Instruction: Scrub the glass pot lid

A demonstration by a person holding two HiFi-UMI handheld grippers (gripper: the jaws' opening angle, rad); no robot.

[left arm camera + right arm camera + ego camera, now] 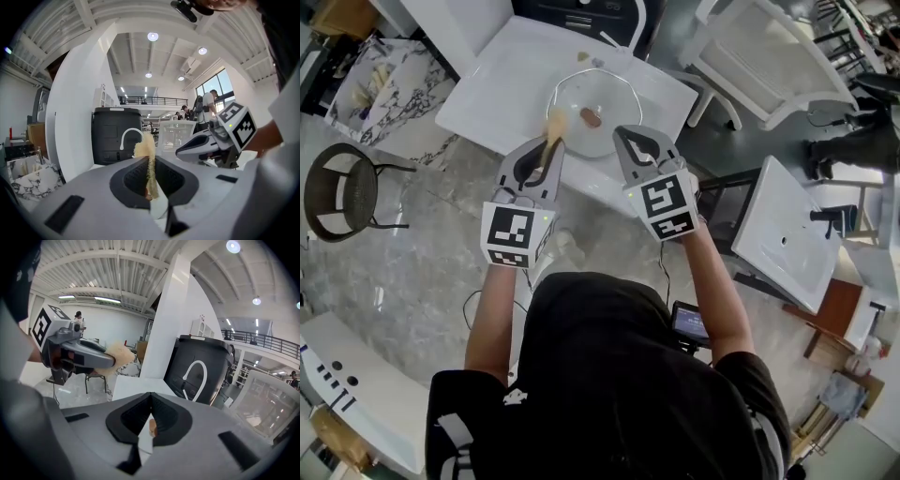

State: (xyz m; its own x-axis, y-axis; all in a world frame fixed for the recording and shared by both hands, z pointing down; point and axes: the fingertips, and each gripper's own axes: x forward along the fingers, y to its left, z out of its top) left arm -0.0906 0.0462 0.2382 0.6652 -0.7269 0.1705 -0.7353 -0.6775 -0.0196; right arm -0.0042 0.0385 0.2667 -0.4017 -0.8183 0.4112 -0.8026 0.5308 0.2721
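Observation:
The glass pot lid (605, 98) lies on the white table (502, 84), its brown knob (591, 118) near the middle. My left gripper (551, 141) is shut on a tan sponge (554, 125), which hangs over the lid's near left rim. In the left gripper view the sponge (147, 149) stands squeezed between the jaws of the left gripper (151, 158). My right gripper (631, 132) is shut with nothing in it, over the lid's near right rim. In the right gripper view the knob (152, 428) shows below the closed tips of the right gripper (151, 394).
A white chair (769, 56) stands to the table's right and a round stool (342, 192) on the floor at left. A white basin slab (787, 234) lies at right. A black box (201, 371) sits at the table's far end.

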